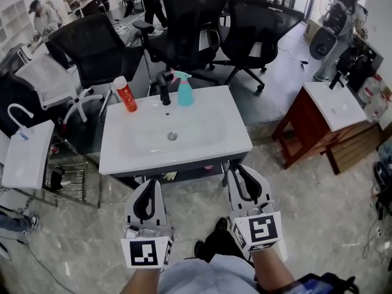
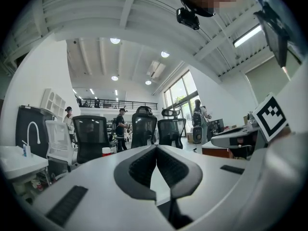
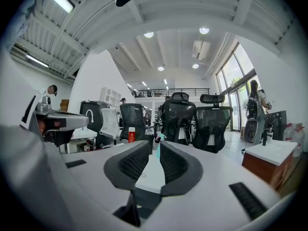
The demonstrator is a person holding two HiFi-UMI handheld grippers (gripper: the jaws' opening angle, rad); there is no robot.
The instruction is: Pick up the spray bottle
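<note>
The teal spray bottle (image 1: 185, 90) with a pink trigger stands upright at the back of a white sink top (image 1: 208, 136), right of the black faucet (image 1: 164, 88). In the right gripper view the bottle (image 3: 158, 137) shows far off, just above the jaw gap. Both grippers hover level in front of the sink's near edge, well short of the bottle. My left gripper (image 1: 152, 181) (image 2: 156, 148) is shut with its tips touching and nothing in it. My right gripper (image 1: 236, 168) (image 3: 155, 146) is open by a narrow gap and empty.
A red spray can (image 1: 126, 94) stands at the sink top's back left. Black office chairs (image 1: 190, 17) crowd behind the sink. A second sink on a wooden cabinet (image 1: 334, 106) is at the right, and a white basin with a tap (image 1: 24, 152) at the left. People stand far behind.
</note>
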